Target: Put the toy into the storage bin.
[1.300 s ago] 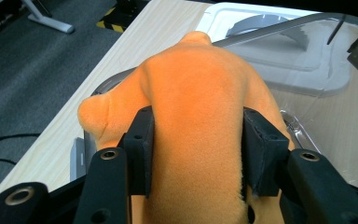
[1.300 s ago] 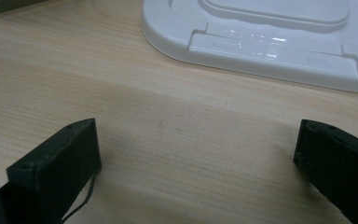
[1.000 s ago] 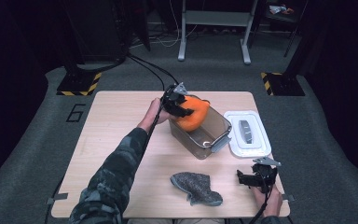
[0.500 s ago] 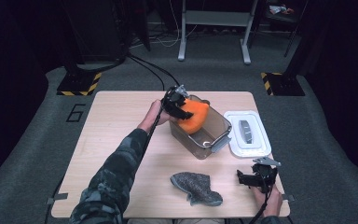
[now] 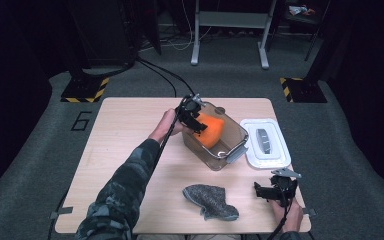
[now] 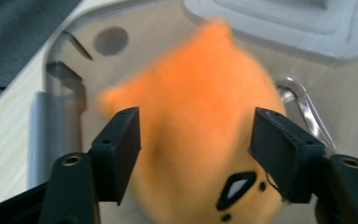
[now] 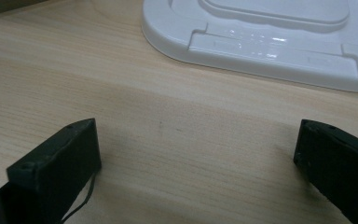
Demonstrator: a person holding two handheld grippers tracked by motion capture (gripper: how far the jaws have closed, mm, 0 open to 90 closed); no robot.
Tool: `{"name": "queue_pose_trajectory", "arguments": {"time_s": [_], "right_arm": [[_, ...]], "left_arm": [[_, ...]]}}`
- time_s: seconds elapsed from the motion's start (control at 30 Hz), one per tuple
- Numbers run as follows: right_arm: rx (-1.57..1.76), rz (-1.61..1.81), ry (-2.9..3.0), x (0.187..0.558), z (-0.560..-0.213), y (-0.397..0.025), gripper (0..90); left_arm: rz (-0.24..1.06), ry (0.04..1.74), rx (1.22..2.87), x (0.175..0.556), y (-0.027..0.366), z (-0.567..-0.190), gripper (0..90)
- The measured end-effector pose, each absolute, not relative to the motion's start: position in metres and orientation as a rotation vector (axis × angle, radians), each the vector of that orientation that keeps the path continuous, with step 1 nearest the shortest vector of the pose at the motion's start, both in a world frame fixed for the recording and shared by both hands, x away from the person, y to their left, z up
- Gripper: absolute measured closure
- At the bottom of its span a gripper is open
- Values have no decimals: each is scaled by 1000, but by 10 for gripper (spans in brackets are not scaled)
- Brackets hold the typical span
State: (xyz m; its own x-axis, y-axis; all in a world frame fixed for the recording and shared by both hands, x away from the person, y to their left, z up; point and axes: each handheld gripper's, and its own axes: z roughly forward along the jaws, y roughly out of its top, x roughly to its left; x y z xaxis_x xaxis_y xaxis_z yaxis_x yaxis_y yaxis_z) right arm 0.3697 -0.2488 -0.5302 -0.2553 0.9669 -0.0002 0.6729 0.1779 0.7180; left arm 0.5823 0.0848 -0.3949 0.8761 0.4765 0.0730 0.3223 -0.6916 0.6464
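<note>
Plush orange toy (image 6: 200, 121), soft and rounded, in clear plastic bin (image 5: 230, 147); both tongs apart, unclamped.

Light falls from above onto the table (image 5: 130, 150), bright against a room gone nearly black at the edges. The orange plush (image 6: 200, 126) is smeared with motion blur — soft all over. Glare streaks the white lid (image 7: 261, 42); near jaws sit defocused.

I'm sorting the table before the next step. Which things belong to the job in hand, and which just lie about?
In the job:
orange plush toy
clear bin
left tongs, open around the toy

Lying about:
grey sock
white lid
right tongs, open, idle
</note>
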Motion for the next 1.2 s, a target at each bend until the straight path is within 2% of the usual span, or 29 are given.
{"name": "queue_pose_trajectory", "arguments": {"time_s": [0.3, 0.67, 1.2], "right_arm": [[1543, 847, 1998, 370, -530, -249, 0], [1543, 846, 1998, 370, -530, -249, 0], [1543, 846, 1998, 370, -530, -249, 0]], "left_arm": [[321, 625, 2321, 580, 98, -386, 254], [364, 581, 2274, 562, 119, -366, 155], [443, 593, 2177, 523, 165, -355, 139]]}}
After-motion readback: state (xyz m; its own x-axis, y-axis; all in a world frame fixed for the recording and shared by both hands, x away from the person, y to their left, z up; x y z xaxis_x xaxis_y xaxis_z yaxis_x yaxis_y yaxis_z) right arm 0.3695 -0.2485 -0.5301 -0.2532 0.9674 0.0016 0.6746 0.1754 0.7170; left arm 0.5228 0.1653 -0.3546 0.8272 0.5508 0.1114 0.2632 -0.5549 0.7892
